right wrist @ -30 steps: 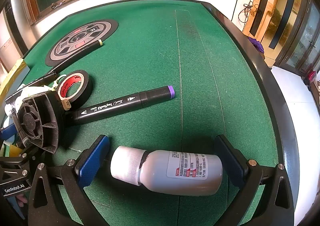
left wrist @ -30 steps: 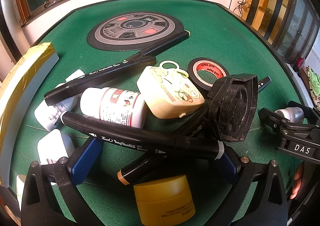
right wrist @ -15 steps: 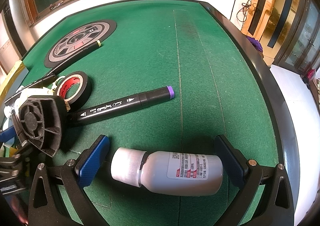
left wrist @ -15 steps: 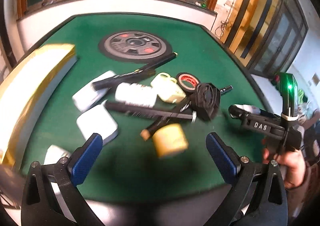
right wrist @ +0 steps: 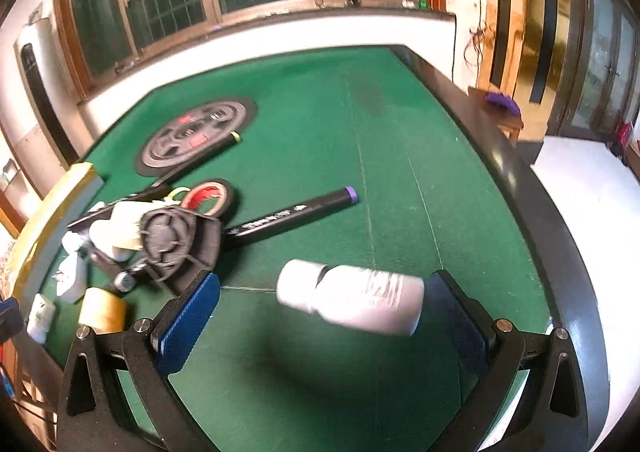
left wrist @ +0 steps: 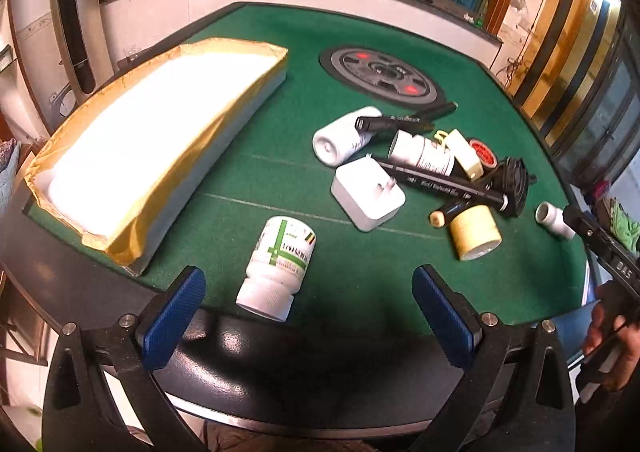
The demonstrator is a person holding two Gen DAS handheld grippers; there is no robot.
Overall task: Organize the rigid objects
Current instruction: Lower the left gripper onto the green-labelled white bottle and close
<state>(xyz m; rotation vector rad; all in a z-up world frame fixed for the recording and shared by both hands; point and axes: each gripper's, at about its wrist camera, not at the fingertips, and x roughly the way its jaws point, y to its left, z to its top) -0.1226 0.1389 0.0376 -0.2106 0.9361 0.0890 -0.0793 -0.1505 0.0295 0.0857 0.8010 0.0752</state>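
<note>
Left wrist view: the left claw [left wrist: 308, 308] hangs wide open over the near edge of the green bench [left wrist: 240, 188], empty. One green-labelled bottle [left wrist: 279, 260] lies between and just ahead of its pads. Beyond it sit one white charger [left wrist: 368, 197], one yellow jar [left wrist: 476, 233], three black markers (those I can count in the heap), two more white bottles, one red tape roll [left wrist: 482, 153] and one black fan [left wrist: 516, 185]. One foam tray [left wrist: 152, 140] lies at the left. A second ago this claw sat low against the pile; now it is pulled back and raised.

Right wrist view: the right claw [right wrist: 320, 304] is spread, and one white bottle [right wrist: 352, 299] lies crosswise between the pads, its base at the right pad (contact unclear, blurred). One purple-tipped marker [right wrist: 290, 218] lies just beyond. The camera stands higher than before.
</note>
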